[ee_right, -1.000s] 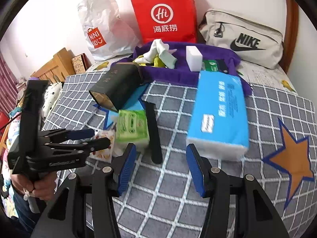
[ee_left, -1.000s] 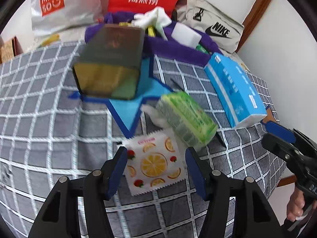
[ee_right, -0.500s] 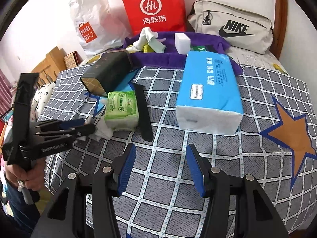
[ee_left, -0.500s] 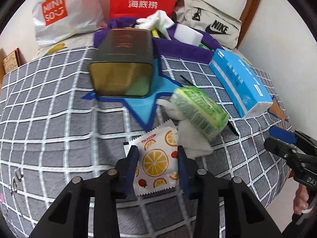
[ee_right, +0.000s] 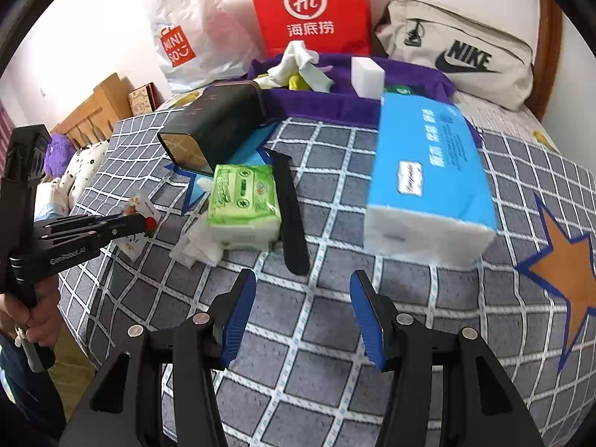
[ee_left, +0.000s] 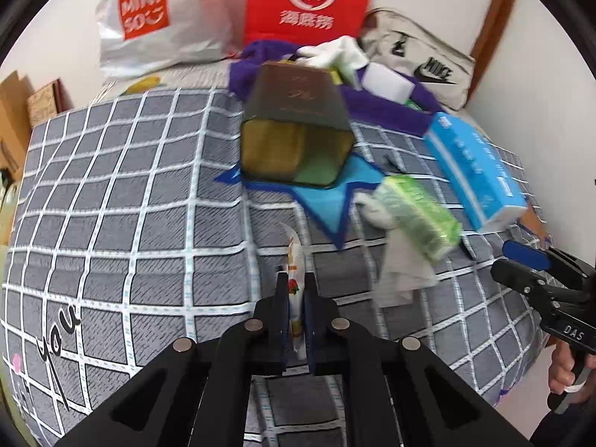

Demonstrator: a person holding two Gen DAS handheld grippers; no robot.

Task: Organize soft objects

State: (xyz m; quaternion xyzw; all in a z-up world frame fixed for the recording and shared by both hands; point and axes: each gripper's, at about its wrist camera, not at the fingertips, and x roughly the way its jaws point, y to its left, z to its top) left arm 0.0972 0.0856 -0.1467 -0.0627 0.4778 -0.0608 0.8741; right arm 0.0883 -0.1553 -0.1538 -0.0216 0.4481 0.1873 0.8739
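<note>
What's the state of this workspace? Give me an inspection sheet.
Surface: grey checked bedspread with star patches.
Job's things: fruit-print packet pinched upright; green wipes pack; blue tissue pack; loose tissues.
Clutter: dark tin on its side; black strap; purple cloth holding a white block.
Grippers: left gripper shut on the packet; right gripper open, nothing between its jaws.
Cables: nothing seen.
Surroundings: red bag, Miniso bag, Nike bag against the wall.

Home bedroom, bed with grey checked quilt (ee_right: 372, 354), wooden headboard (ee_right: 551, 56), shopping bags (ee_right: 313, 11) against the wall
</note>
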